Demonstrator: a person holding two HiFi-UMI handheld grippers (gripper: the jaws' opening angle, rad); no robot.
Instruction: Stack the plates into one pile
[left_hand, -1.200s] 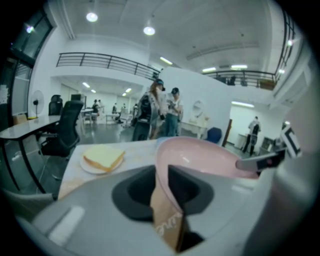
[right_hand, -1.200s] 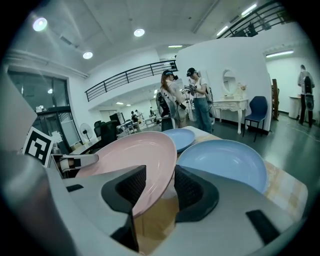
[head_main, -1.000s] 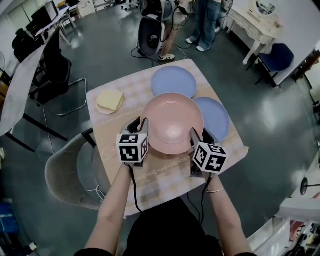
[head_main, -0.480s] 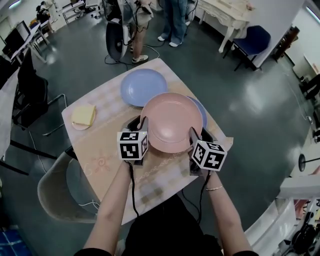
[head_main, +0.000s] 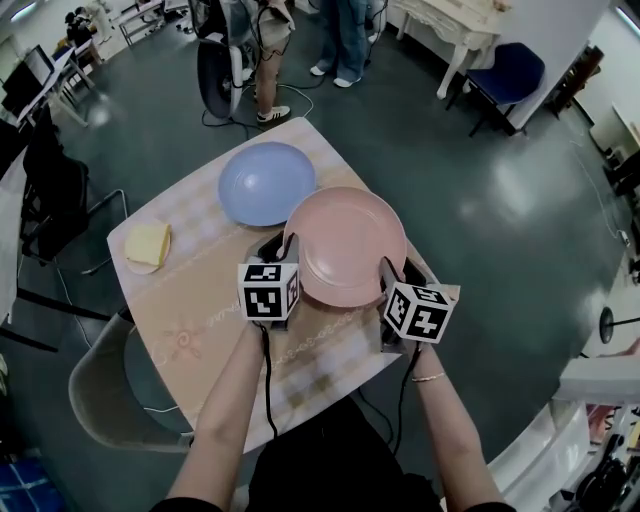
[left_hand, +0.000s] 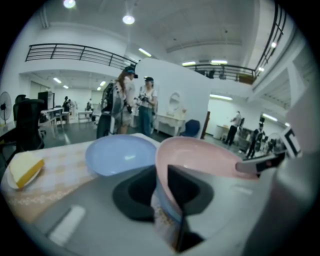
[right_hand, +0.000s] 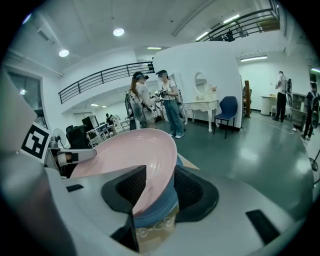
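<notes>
Change: the pink plate (head_main: 345, 247) has been carried across the table (head_main: 190, 300) and now covers the right blue plate (right_hand: 157, 210), which the head view no longer shows.
Meaning: probably ready to lower; the far blue plate (head_main: 262, 182) is still unstacked.
Left gripper (head_main: 280, 248): jaws clamped on the pink plate's left rim.
Right gripper (head_main: 392, 272): jaws clamped on its right rim.
Edges: the table corner is just beside the right gripper.
Room: bare table to the near left.

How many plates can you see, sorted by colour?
pink plate: 1
blue plates: 2, one in the open, one under the pink one
small pale plate, with a yellow slab on it: 1
Total: 4
</notes>
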